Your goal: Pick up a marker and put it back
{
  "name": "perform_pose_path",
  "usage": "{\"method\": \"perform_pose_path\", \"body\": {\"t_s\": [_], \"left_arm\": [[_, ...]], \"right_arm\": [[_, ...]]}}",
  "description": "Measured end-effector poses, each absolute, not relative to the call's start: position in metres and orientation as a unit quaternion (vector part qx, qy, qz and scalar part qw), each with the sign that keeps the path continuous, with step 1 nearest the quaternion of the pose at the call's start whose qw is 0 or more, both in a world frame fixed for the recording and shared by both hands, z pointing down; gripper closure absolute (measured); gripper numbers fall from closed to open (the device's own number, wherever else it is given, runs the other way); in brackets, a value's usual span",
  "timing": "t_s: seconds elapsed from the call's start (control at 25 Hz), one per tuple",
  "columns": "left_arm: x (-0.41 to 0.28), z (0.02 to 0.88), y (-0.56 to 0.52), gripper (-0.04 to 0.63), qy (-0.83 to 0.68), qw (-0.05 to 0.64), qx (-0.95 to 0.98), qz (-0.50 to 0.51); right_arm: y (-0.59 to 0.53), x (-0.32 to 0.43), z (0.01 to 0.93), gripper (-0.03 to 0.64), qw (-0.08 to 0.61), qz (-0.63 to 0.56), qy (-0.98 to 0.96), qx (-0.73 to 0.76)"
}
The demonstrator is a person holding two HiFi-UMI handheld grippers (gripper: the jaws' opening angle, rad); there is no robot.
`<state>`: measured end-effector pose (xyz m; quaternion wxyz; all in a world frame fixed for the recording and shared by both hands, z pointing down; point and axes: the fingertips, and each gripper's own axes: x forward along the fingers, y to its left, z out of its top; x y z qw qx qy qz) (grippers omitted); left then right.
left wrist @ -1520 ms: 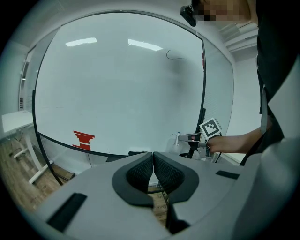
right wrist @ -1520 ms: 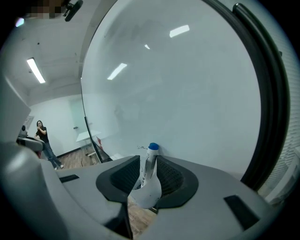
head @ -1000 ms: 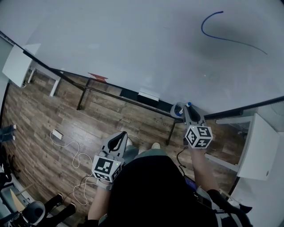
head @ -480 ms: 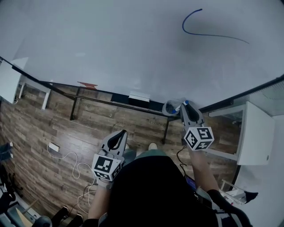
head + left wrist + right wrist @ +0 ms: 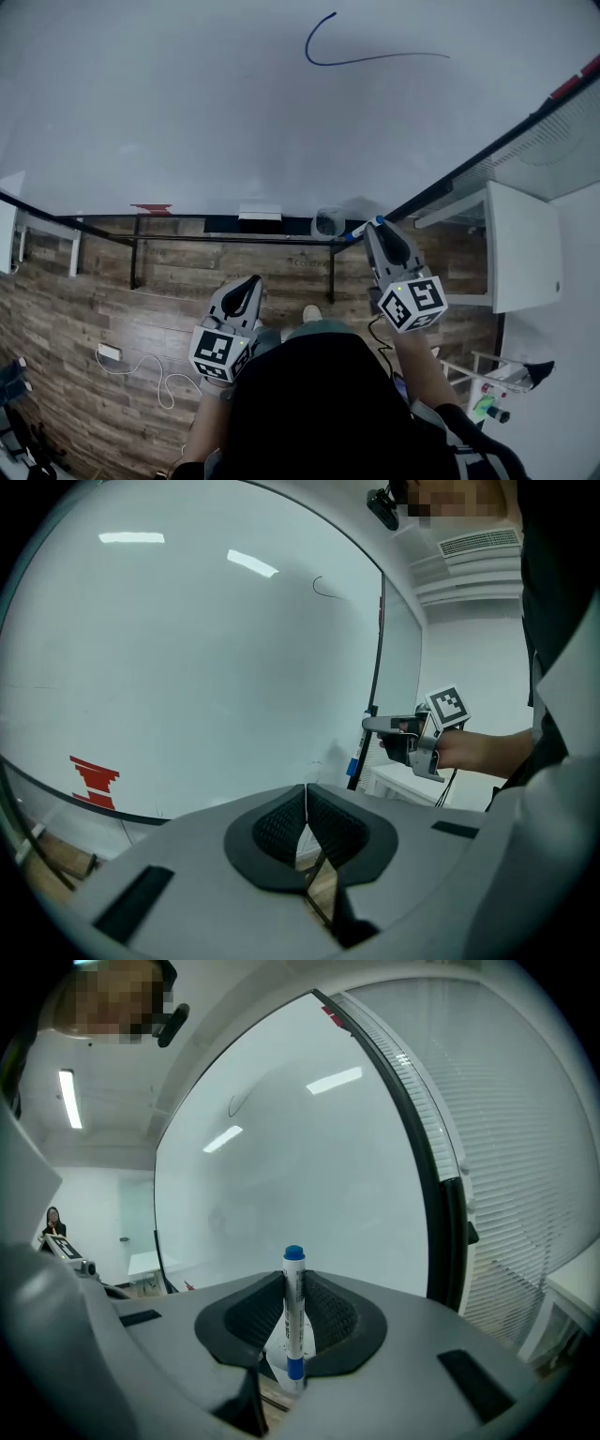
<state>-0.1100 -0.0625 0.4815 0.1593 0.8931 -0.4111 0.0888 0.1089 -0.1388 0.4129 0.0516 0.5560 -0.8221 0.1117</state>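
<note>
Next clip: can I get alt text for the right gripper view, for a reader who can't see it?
The right gripper is shut on a white marker with blue ends, which stands upright between its jaws. Behind it a large whiteboard fills most of the view, with window blinds to the right.

Forward passage is blocked by the whiteboard point(image 5: 234, 122). On its tray point(image 5: 291, 226) an eraser point(image 5: 260, 213) and a cup point(image 5: 327, 223) are set, the cup just beside the right gripper point(image 5: 373, 230). Rightward, room is closed off by a white table point(image 5: 520, 248).

Bright, even light with reflected glare and fisheye-warped edges
</note>
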Motion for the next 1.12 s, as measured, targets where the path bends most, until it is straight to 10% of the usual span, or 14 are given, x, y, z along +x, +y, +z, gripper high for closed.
{"method": "perform_pose_path", "body": {"t_s": [1.12], "left_arm": [[-0.031, 0.479, -0.076, 0.572, -0.274, 0.126, 0.947, 0.11]], "right_arm": [[-0.046, 0.157, 0.455, 0.525, 0.086, 0.164, -0.765, 0.617]]}}
